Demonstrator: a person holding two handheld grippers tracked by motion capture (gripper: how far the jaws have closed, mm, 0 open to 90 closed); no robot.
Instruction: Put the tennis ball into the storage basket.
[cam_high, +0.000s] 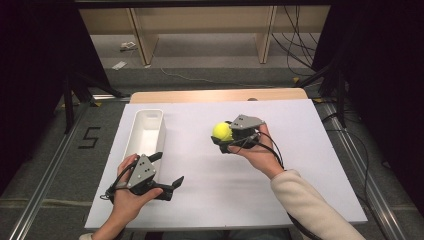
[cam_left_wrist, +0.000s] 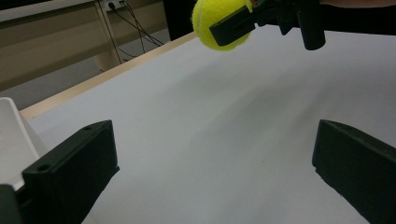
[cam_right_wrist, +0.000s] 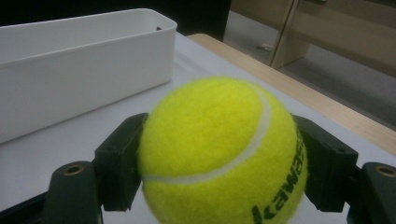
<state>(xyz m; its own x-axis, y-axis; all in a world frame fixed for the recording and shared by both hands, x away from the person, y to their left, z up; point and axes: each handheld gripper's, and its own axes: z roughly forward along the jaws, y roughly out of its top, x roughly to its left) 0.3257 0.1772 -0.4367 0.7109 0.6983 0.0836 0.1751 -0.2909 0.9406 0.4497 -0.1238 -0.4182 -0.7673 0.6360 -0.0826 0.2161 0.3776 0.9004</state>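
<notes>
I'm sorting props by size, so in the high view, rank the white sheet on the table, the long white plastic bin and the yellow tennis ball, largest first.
1. White sheet, by far the largest.
2. Long white plastic bin.
3. Yellow tennis ball, smallest, clamped in the right gripper.

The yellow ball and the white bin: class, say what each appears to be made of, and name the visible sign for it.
The tennis ball looks felt-covered: fuzzy matt yellow nap, a curved white seam, dark printed lettering. It is clamped between the jaws of the right gripper. The white bin looks like moulded plastic: smooth, slightly glossy walls with rounded corners and an even rim, though coated metal cannot be ruled out.
</notes>
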